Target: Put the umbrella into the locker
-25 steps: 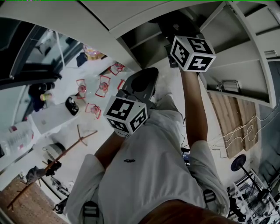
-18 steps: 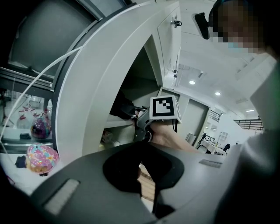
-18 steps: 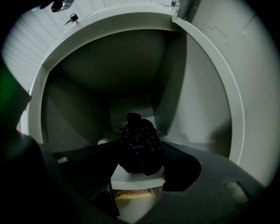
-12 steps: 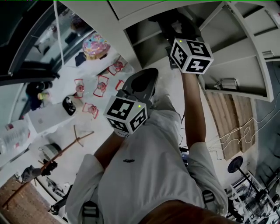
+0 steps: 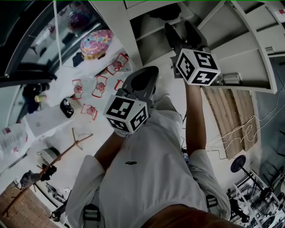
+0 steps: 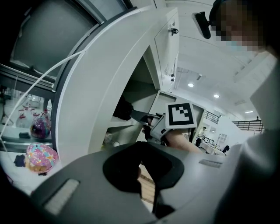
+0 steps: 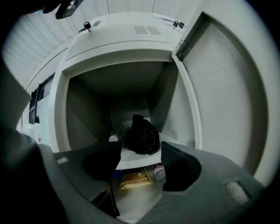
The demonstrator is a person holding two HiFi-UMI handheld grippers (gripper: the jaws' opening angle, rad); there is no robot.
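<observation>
Hard to make out in the head view: umbrella [image 5: 161,11], just a dark shape up in the open locker [image 5: 111,26]. Much clearer in the right gripper view: black and folded, lying on the shelf [image 7: 131,156], past the right gripper [image 7: 140,157], spread wide and holding nothing. Under the shelf, a yellow packet [image 7: 133,179] and a bottle [image 7: 159,171], half hidden by a jaw. Only in the left gripper view: left gripper [image 6: 142,175] squeezed closed on nothing.

In the right gripper view, a bottle [image 7: 114,136] at 9 o'clock of the umbrella [image 7: 142,135] is mostly hidden behind it. A yellow packet [image 7: 132,179] at 6 o'clock is partly covered by the shelf [image 7: 131,158]. In the left gripper view, the umbrella's 9 o'clock side is hidden by the locker wall [image 6: 83,113].
</observation>
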